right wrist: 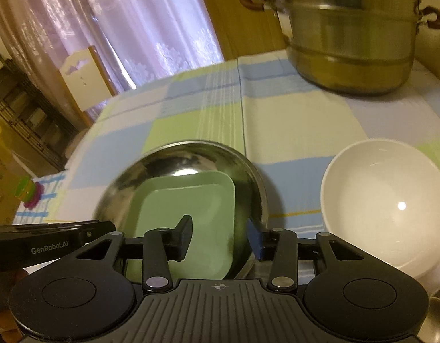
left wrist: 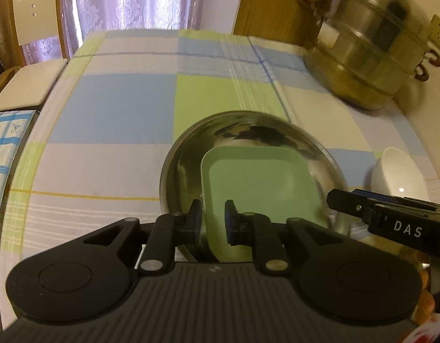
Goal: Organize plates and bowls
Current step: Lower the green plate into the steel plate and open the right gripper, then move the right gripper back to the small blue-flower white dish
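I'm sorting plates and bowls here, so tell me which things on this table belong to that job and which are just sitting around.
Part of the job: green square plate, steel bowl holding it, white bowl.

Just lying about: steamer pot, checked tablecloth, chair.

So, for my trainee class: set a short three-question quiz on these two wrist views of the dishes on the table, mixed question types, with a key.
1. True or false: the green square plate lies inside the steel bowl.
2. Which dish is beside the steel bowl? A) white bowl B) glass cup C) red mug
3. Fill in: the tall pot at the table's far end is a steel ____.

Key: 1 true; 2 A; 3 steamer.
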The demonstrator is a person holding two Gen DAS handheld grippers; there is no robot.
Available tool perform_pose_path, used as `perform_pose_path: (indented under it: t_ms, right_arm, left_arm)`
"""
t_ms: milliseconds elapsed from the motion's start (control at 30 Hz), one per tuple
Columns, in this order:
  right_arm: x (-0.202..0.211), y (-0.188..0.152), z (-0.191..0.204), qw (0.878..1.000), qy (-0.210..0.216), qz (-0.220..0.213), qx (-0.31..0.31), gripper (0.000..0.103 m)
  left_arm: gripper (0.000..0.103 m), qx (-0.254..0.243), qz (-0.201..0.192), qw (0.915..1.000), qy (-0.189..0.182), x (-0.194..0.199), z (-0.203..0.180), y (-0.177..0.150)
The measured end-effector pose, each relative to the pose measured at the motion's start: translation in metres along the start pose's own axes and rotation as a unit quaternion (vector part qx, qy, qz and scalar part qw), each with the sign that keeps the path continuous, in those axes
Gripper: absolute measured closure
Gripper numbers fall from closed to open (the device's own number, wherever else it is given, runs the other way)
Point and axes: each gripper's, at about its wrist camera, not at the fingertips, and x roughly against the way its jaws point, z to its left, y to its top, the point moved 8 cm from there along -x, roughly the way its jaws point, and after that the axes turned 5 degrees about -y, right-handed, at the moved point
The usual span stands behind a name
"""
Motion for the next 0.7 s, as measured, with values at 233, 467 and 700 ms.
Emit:
perform_pose_path:
  t_ms: [233, 467, 700]
  right_arm:
    - [0.045, 0.003, 0.000, 0.999, 0.033, -0.019, -0.009, 0.060]
    - [0.087, -0.008, -0.002, 0.997, 0.067, -0.022, 0.001, 0.058]
    - [0.120, -0.028, -0.008, 0.995, 0.095, -0.013, 0.026, 0.056]
  left_arm:
    - [0.089, -0.004, -0.026, 0.9996, 0.010, 0.052, -0.012, -0.012]
    - [0.089, 0.012, -0.046, 0.9987, 0.021, 0.102, -0.025, -0.035]
    - [0.087, 0.033, -0.051, 0.9974, 0.039, 0.138, -0.042, -0.073]
